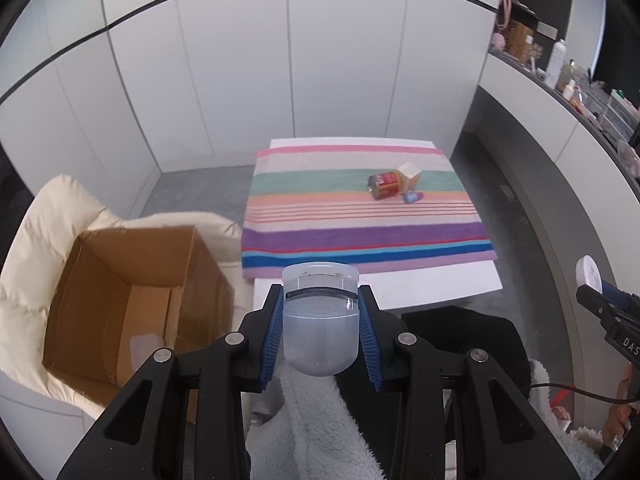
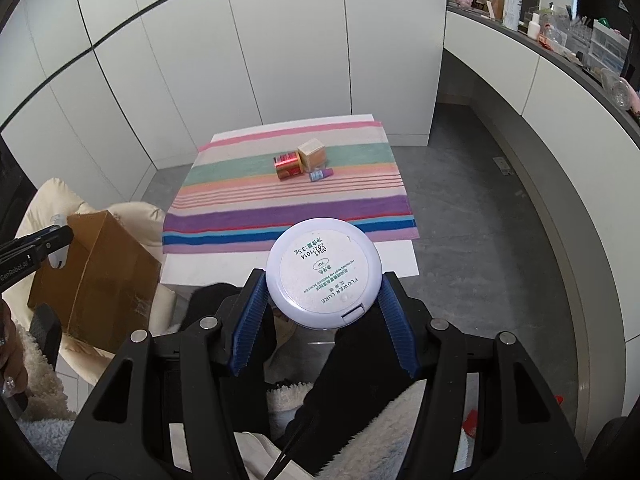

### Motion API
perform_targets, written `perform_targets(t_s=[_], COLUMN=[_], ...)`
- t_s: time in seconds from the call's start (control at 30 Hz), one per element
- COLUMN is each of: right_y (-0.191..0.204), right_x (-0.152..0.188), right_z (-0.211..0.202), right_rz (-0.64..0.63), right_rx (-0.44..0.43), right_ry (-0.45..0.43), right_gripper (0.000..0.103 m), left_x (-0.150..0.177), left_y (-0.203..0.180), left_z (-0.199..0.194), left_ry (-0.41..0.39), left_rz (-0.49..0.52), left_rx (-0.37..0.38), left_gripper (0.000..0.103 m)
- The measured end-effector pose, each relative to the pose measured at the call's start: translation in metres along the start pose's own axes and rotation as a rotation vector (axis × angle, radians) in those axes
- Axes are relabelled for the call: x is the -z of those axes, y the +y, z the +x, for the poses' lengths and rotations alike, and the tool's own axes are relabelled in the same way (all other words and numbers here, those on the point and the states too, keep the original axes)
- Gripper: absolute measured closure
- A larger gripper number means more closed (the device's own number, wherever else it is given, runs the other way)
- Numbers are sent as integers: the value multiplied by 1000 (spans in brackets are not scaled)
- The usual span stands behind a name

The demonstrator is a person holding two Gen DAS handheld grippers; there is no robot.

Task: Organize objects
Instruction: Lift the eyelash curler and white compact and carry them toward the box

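Here, the left tool (image 1: 320, 332) is clenched on a translucent pale plastic eyelash curler (image 1: 319, 316), held just right of an open brown cardboard box (image 1: 132, 292). The right tool (image 2: 323, 300) grips a round white powder compact (image 2: 325, 270), label side up. Beyond both tools, on the striped cloth (image 2: 288, 216) covering the white surface (image 2: 288, 258), lie a red tin (image 2: 289, 164), a beige carton (image 2: 312, 155) and a small blue bottle (image 2: 320, 175), clustered together.

Cloth (image 1: 360, 216) on table (image 1: 440, 284), jar (image 1: 385, 185) beside block (image 1: 409, 176), box (image 1: 132, 300) left of table.
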State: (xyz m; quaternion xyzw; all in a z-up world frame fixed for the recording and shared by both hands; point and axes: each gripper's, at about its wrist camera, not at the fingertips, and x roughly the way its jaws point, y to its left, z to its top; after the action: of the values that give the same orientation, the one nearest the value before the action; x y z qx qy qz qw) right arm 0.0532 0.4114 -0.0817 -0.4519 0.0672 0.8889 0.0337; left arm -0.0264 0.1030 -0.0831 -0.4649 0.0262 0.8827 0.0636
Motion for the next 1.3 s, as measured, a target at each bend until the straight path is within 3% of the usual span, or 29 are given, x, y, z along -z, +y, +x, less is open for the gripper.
perform_targets(t_s=[0.27,0.47,0.97,1.1,1.3], right_y=[35,85,274,319,350], right_x=[-5,-8,15,32,48], right_z=[17,27,53,55,56], right_rz=[-75,-184,-556,-650,-733], right_rx=[-46,-118,-348,-409,-426], right_ry=[27,23,97,126,139], right_gripper=[43,43,43,43,43], left_x=[20,43,130,141,138], left_y=[43,91,220,234,236], left_z=[-2,-13,-46,-46,-37], left_ry=[38,43,81,92,115], left_rz=[-80,-180,-479,-520,-517], left_rx=[-36,-105,-271,-281,-262], left_gripper=[66,66,66,66,66])
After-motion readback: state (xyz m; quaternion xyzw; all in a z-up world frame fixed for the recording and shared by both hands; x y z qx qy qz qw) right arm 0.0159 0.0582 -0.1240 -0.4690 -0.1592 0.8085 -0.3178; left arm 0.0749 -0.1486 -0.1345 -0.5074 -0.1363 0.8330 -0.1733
